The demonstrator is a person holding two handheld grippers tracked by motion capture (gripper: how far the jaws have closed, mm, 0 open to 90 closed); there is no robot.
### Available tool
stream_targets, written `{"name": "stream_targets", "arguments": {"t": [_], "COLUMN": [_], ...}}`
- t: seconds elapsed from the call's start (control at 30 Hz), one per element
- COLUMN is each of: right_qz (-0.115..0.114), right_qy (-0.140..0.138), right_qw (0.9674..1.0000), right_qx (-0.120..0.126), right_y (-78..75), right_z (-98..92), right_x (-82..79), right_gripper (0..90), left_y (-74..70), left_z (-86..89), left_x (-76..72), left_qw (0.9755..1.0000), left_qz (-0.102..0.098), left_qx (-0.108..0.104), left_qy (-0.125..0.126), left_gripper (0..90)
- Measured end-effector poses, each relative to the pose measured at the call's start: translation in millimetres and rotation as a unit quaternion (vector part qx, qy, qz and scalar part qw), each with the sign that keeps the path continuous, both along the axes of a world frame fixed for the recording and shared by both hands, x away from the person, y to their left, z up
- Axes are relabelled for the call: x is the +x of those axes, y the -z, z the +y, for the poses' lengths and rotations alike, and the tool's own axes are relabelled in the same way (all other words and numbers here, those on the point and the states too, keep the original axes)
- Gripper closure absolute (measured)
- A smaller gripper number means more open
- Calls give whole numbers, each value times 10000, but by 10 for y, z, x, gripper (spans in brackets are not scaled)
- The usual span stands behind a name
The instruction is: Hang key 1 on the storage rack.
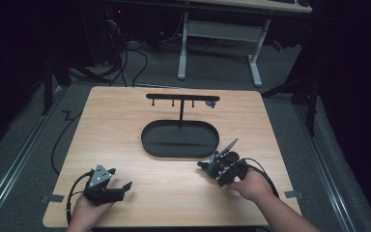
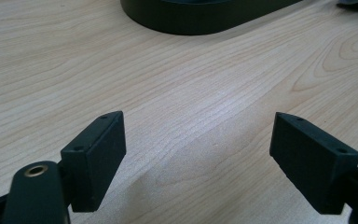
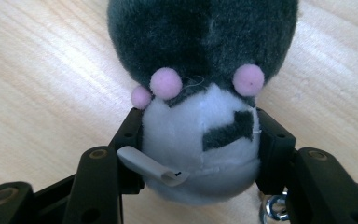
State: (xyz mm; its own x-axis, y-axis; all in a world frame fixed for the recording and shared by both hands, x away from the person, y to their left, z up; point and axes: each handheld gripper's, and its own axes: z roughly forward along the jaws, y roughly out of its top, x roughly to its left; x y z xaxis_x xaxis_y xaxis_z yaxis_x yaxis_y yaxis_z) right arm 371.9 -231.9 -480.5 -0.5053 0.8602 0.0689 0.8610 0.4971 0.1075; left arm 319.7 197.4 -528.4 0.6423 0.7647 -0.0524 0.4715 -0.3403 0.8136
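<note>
One plush toy (image 3: pixel 200 93), grey and white with three pink pompoms, sits on the wooden counter (image 1: pixel 125 135) between the right gripper's (image 3: pixel 200 140) fingers, whose pads press its white part. The left gripper's (image 2: pixel 198 154) fingers stand wide apart, empty. One black oval-based hook stand (image 1: pixel 179 137) stands nearby. No writing is readable.

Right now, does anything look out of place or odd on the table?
Nothing looks damaged or spilled. The plush toy sits squarely between the right gripper pads, and the black stand is upright on the table.
</note>
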Motion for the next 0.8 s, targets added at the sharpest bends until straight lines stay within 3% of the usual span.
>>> {"name": "stream_targets", "arguments": {"t": [0.07,0.1,0.3,0.5,0.53,0.8], "right_qz": [47,7,19,-30,1,-93], "right_qy": [127,14,-33,4,110,27], "right_qw": [9999,10000,9998,9996,9995,9993], "right_qx": [0,32,177,269,281,371], "right_y": [-34,-47,-216,-389,-422,-628], "right_z": [1,-19,-77,-125,-128,-209], "right_x": [-24,-20,-76,-119,-128,-109], "right_gripper": [479,479,479,479,479,478], "left_y": [2,2,11,17,16,16], "left_z": [-1,-2,-9,-16,-17,-7], "left_x": [-1,0,0,-3,-4,-6], "left_qw": [10000,10000,10000,10000,10000,10000], "left_qz": [3,4,9,19,27,25], "left_qx": [1,3,22,8,10,0], "left_qy": [-1,3,24,26,38,47], "left_gripper": [189,189,189,189,189,189]}}
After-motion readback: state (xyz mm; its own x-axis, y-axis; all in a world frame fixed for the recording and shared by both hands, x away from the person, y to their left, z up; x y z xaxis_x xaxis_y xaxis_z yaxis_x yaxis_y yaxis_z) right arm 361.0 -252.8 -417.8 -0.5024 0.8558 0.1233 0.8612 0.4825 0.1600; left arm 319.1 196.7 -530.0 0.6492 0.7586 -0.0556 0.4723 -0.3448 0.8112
